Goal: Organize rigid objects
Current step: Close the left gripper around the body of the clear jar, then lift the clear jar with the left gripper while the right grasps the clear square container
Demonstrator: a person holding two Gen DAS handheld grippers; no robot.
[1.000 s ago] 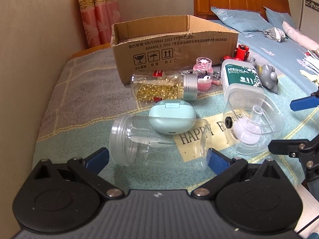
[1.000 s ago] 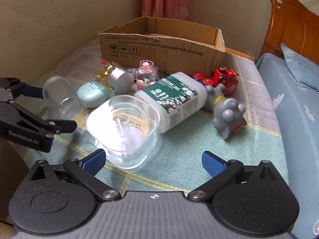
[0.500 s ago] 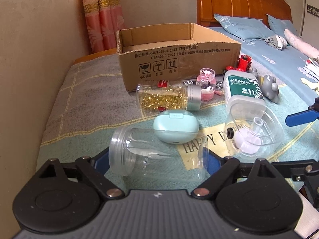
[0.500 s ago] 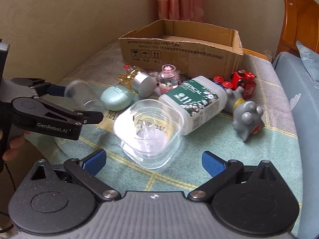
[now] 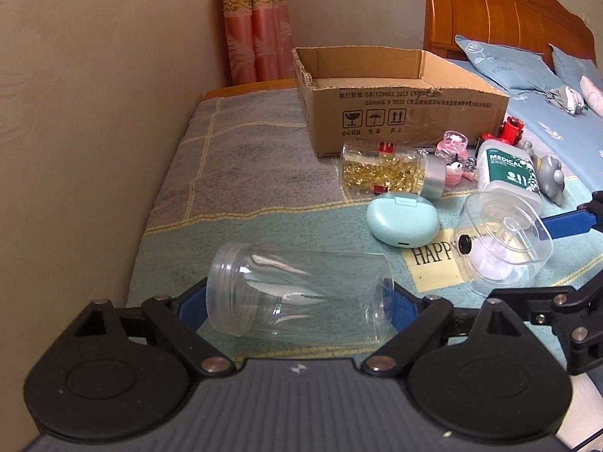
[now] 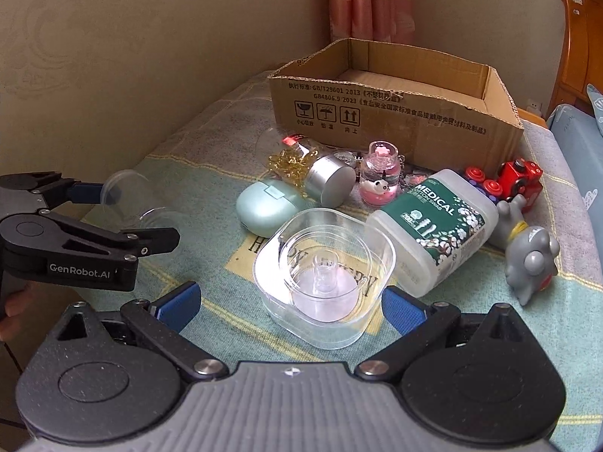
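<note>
Left wrist view shows the left gripper (image 5: 297, 303) clamped end to end on a clear empty jar (image 5: 297, 295), which lies sideways between the blue pads, its threaded mouth against the left pad and its base against the right one. Beyond it on the blanket (image 5: 241, 173) sit a mint green case (image 5: 402, 221), a bottle of gold capsules (image 5: 388, 171) on its side, and an open cardboard box (image 5: 395, 113) near the wall. From the right wrist, the right gripper (image 6: 288, 303) stands spread wide, its pads on either side of a clear square container (image 6: 324, 275) without pressing it. Just behind that container lies a white swab tub (image 6: 433, 226) with a green label, with a grey toy figure (image 6: 531, 260) and a red toy train (image 6: 520, 179) off to the right.
</note>
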